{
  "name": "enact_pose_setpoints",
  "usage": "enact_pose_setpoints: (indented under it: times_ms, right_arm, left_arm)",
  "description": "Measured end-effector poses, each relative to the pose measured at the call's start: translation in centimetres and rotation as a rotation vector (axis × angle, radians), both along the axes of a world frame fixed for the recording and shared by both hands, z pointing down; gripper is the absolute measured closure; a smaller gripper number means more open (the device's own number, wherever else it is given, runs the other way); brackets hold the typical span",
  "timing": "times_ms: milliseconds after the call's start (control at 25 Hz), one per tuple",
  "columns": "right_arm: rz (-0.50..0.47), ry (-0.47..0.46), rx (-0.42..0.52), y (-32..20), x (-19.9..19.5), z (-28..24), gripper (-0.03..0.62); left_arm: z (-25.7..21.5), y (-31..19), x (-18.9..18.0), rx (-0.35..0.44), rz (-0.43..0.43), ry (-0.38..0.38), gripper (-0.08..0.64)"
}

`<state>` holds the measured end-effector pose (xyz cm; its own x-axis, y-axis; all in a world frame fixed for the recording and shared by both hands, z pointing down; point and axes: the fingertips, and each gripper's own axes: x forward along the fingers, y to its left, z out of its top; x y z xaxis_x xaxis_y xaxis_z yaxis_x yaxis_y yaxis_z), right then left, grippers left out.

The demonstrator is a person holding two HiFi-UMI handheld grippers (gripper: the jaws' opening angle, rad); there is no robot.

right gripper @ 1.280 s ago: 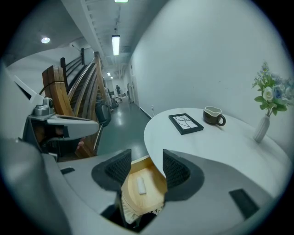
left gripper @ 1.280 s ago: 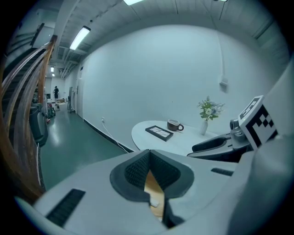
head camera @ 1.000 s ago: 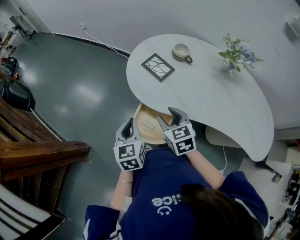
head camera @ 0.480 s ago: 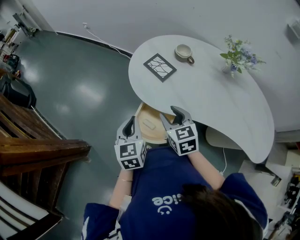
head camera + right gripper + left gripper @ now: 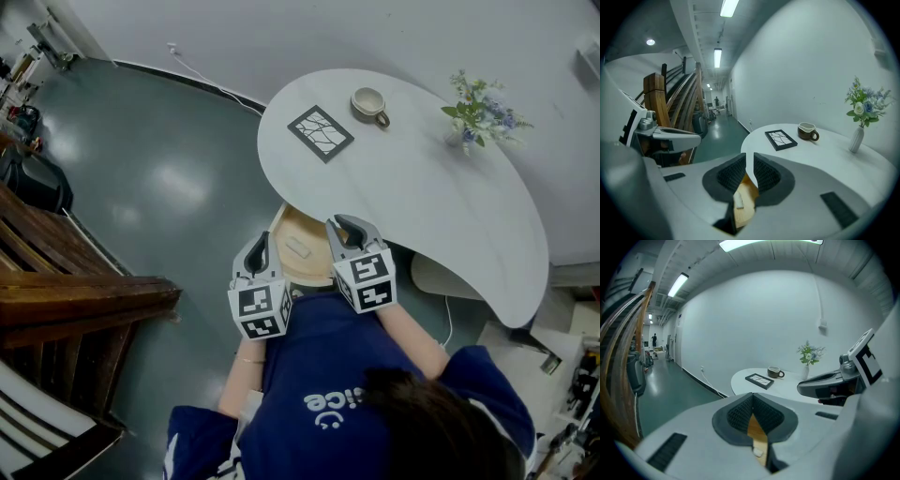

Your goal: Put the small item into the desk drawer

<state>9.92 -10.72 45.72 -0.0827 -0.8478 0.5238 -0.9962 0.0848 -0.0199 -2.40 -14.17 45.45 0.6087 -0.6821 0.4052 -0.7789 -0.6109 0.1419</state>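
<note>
The small white item (image 5: pixel 297 247) lies flat in the open round wooden drawer (image 5: pixel 280 221) under the white desk (image 5: pixel 422 187). My left gripper (image 5: pixel 260 242) hangs at the drawer's left edge with its jaws shut and empty; through them I see the small item (image 5: pixel 758 452) below. My right gripper (image 5: pixel 349 226) hovers over the drawer's right side. Its jaws are closing, with only a thin slit left and nothing between them. In the right gripper view the small item (image 5: pixel 738 200) rests on the drawer floor beneath the right gripper (image 5: pixel 749 158).
On the desk stand a black picture frame (image 5: pixel 320 133), a brown cup (image 5: pixel 368 103) and a vase of flowers (image 5: pixel 478 117). A wooden staircase (image 5: pixel 75 300) runs along the left. Grey floor (image 5: pixel 169 178) lies beyond the drawer. A white cable (image 5: pixel 202 80) trails by the wall.
The right gripper's jaws have come from wide apart to nearly together above the drawer. The small item still lies in the drawer and the left gripper has barely moved.
</note>
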Motion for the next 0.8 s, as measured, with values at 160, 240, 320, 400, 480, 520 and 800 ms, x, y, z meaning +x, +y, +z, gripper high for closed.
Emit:
enact_pose_setpoints:
  times_ms: [160, 240, 320, 400, 480, 520, 800]
  right_arm:
    - [-0.003, 0.001, 0.001, 0.0, 0.0, -0.1, 0.56]
    - [0.0, -0.001, -0.001, 0.1, 0.1, 0.0, 0.572]
    - [-0.002, -0.005, -0.003, 0.2, 0.2, 0.1, 0.583]
    - [-0.006, -0.017, -0.002, 0.2, 0.2, 0.2, 0.583]
    - [-0.017, -0.05, 0.006, 0.3, 0.1, 0.1, 0.584]
    - [-0.024, -0.071, 0.012, 0.3, 0.0, 0.0, 0.584]
    - [-0.049, -0.054, 0.043, 0.6, -0.3, -0.7, 0.586]
  left_arm:
    - [0.1, 0.0, 0.0, -0.007, -0.003, -0.001, 0.557]
    - [0.1, 0.1, 0.0, -0.01, -0.005, 0.0, 0.557]
    - [0.2, 0.1, 0.0, -0.012, -0.008, 0.001, 0.557]
    - [0.2, 0.2, 0.1, -0.012, -0.01, 0.002, 0.557]
    - [0.3, 0.2, 0.3, -0.017, -0.009, 0.003, 0.557]
    - [0.4, 0.3, 0.4, -0.02, -0.007, 0.004, 0.557]
    - [0.1, 0.5, 1.2, -0.01, 0.019, 0.001, 0.557]
